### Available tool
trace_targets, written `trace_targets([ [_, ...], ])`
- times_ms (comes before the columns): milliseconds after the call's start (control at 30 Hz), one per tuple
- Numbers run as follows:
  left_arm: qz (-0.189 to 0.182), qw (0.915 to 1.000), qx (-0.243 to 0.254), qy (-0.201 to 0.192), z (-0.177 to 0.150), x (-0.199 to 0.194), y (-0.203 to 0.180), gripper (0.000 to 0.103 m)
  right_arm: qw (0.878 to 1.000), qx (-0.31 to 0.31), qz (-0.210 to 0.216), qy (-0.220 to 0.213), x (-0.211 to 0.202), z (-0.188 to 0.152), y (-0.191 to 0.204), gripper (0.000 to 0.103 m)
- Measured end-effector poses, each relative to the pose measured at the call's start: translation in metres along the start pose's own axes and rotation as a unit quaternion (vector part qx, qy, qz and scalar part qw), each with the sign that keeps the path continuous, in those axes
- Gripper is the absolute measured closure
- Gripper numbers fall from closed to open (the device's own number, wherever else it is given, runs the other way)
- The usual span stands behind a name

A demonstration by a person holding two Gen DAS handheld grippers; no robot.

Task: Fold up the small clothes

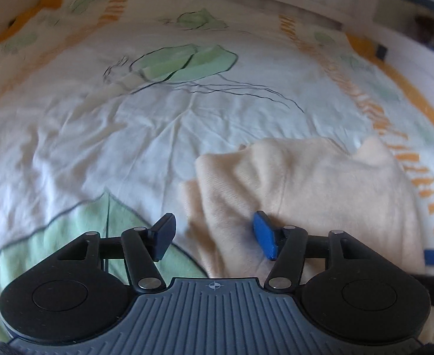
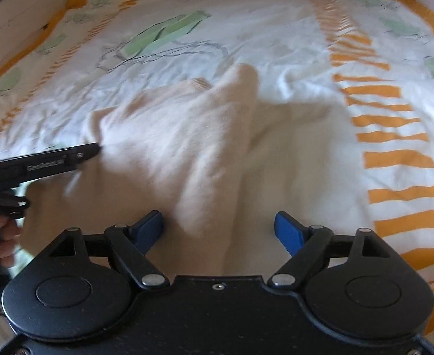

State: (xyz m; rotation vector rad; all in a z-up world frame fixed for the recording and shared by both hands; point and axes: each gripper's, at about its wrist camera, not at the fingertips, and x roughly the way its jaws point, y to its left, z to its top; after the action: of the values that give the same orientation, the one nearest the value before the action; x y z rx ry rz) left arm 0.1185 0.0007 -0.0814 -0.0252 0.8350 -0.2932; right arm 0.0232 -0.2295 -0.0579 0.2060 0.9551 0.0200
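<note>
nearest our lenses are the tools themselves. in the left wrist view our left gripper [image 1: 215,235] sits at six o'clock with its blue pads [image 1: 264,234] parted about halfway; cloth lies below the gap, but neither pad presses on it, so we judge it holds nothing. in the right wrist view our right gripper [image 2: 219,230] also sits at six o'clock, its jaws standing wider, with a soft fold of cloth under the gap and no pinch that we can see.

the task's thing is a cream garment [image 2: 187,136], a small knit top as far as we can tell. it lies on a bedsheet [image 2: 290,38] printed with green leaves and orange stripes. from the right wrist it fills the centre and runs up toward twelve o'clock, where a ribbed edge shows. from the left wrist the same cream garment [image 1: 320,183] spreads from the centre out to four o'clock.

at nine o'clock in the right wrist view we see the left tool from the side, with a hand [image 2: 1,236] on its grip at about eight o'clock and its tip touching or just beside the garment's left edge; blur keeps us from saying which.

as for progress, we judge the fold early or midway. the cloth looks bunched and creased, with layers overlapping unevenly and no tidy rectangle yet. flattening, squaring the edges and the closing folds all seem left to do.
</note>
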Motion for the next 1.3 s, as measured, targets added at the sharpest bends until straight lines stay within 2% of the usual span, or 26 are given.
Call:
trace_targets([
  [33,-0.003,0.9999,-0.01,0.001,-0.001,-0.001,0.004,0.045,1.0,-0.001,0.002,-0.009,-0.004,0.002,0.0,0.02],
  [167,-0.008,0.9997,-0.022,-0.002,-0.007,-0.005,0.008,0.043,0.996,0.014,-0.017,-0.091,-0.019,0.023,-0.004,0.02],
  [233,-0.006,0.9997,-0.024,-0.003,-0.007,-0.006,0.006,0.043,0.994,0.02,-0.031,-0.102,-0.012,0.039,-0.006,0.019],
  [333,-0.006,0.9996,-0.025,-0.003,-0.007,-0.006,0.006,0.043,0.994,0.029,-0.054,-0.089,0.019,0.057,-0.011,0.019],
  [400,-0.01,0.9995,-0.031,-0.004,-0.007,-0.005,0.008,0.042,0.995,0.026,-0.08,-0.054,0.049,0.06,-0.016,0.019],
  [433,-0.012,0.9993,-0.035,-0.004,-0.007,-0.003,0.01,0.041,0.995,0.028,-0.09,-0.045,0.062,0.057,-0.019,0.015],
  [500,-0.011,0.9992,-0.039,-0.003,-0.007,-0.002,0.01,0.041,0.992,0.038,-0.099,-0.062,0.07,0.051,-0.024,0.008],
  [667,-0.001,0.9993,-0.038,0.002,-0.004,-0.001,0.007,0.04,0.992,0.041,-0.101,-0.062,0.062,0.057,-0.025,0.008],
  [967,0.028,0.9994,-0.016,0.013,0.002,-0.001,-0.003,0.039,0.99,0.06,-0.069,-0.105,0.004,0.045,-0.017,0.008],
  [1100,0.034,0.9993,-0.01,0.014,0.003,-0.001,-0.005,0.039,0.993,0.046,-0.063,-0.088,-0.004,0.03,-0.008,0.008],
  [1233,0.04,0.9991,-0.006,0.013,0.002,-0.002,-0.008,0.039,0.996,0.026,-0.074,-0.048,0.014,0.014,-0.003,0.007],
  [1300,0.044,0.999,-0.001,0.012,0.002,-0.002,-0.009,0.038,0.995,0.043,-0.07,-0.05,0.019,0.008,-0.008,0.004],
])
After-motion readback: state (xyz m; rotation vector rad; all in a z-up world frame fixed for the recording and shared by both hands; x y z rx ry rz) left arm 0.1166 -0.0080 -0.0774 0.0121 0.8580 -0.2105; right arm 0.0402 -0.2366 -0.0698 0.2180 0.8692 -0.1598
